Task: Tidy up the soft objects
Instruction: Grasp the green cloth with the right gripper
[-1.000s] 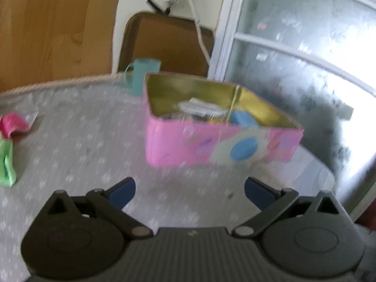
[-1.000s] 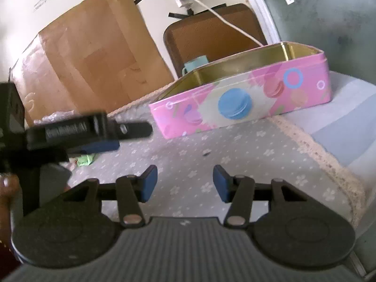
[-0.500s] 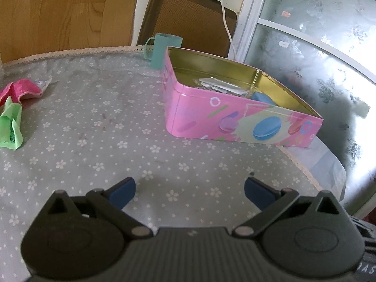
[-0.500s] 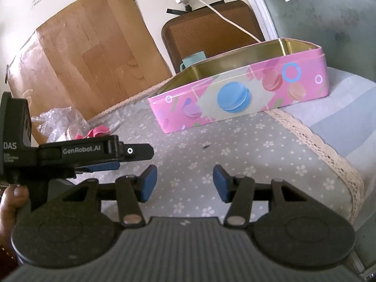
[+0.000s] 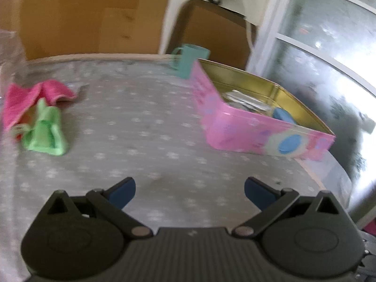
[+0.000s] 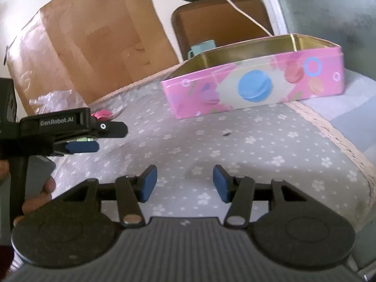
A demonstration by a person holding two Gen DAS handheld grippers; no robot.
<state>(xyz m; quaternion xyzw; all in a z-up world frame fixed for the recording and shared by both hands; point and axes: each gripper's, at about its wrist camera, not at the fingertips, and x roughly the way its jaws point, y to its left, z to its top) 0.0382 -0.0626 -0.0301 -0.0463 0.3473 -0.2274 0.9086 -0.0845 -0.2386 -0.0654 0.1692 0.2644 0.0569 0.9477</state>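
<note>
A grey tablecloth (image 5: 145,122) with small white flowers covers the whole work surface, and a big brown cardboard sheet (image 6: 94,40) leans against the wall behind it. On the cloth stands a pink tin (image 5: 237,129), lid off, its long axis running from the far middle toward the near right in the left wrist view; papers and a blue object lie inside it. A teal mug (image 5: 189,60) stands just behind the tin's far corner. The left gripper (image 5: 189,193) hangs above the cloth, roughly level, aimed at the open stretch between the tin and the cloths, its blue pads spread wide with nothing between them. In the right wrist view it shows from the side at the left edge, the person's hand (image 6: 37,195) wrapped around its handle. The right gripper (image 6: 184,186) is low over the near edge of the table, facing the tin's long painted side, jaws parted to a moderate gap and empty. Far left lies a pink cloth (image 5: 28,97), crumpled, and touching its near edge a green cloth (image 5: 45,131), bunched lengthwise with its long axis running away from the camera. Both cloths are well apart from the tin.
</note>
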